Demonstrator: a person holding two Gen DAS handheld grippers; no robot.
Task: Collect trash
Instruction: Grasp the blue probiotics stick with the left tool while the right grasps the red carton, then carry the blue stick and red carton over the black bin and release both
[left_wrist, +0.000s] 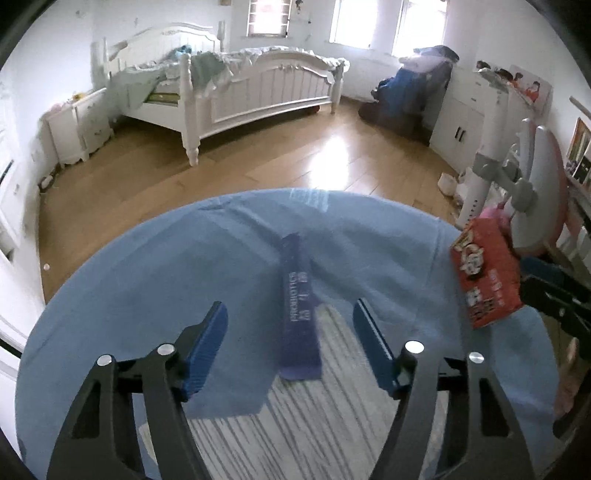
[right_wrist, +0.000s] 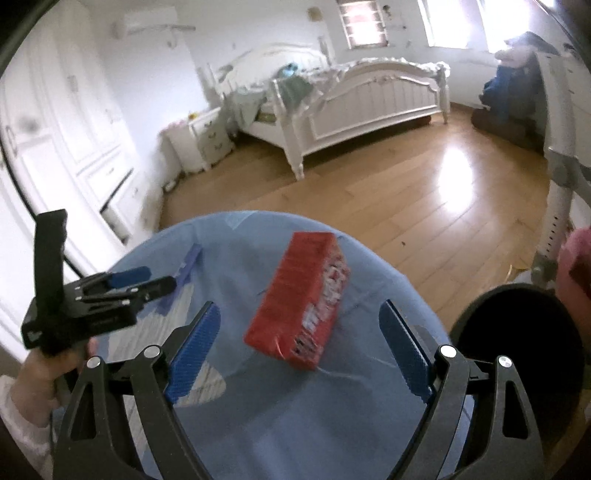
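The left gripper (left_wrist: 288, 325) hung with jaws apart over the blue table (left_wrist: 129, 280), the blue wrapper (left_wrist: 300, 317) lying flat between its pads, untouched. The right gripper (right_wrist: 299, 332) also gaped, released; the red box (right_wrist: 301, 299) sat tilted between its pads, touching neither. A black bin (right_wrist: 517, 332) stood just right of the table. A white bed (left_wrist: 258, 85) stood far across the wood floor (left_wrist: 295, 158).

The red box (right_wrist: 299, 301) between the right claw's (right_wrist: 299, 339) open fingers was blurred, its print unreadable. The black bin (right_wrist: 517, 343) right of that claw was cut off by the picture's edge. The striped tabletop (left_wrist: 306, 417) under the left claw (left_wrist: 290, 343) was mostly hidden by blue cloth (left_wrist: 155, 280).
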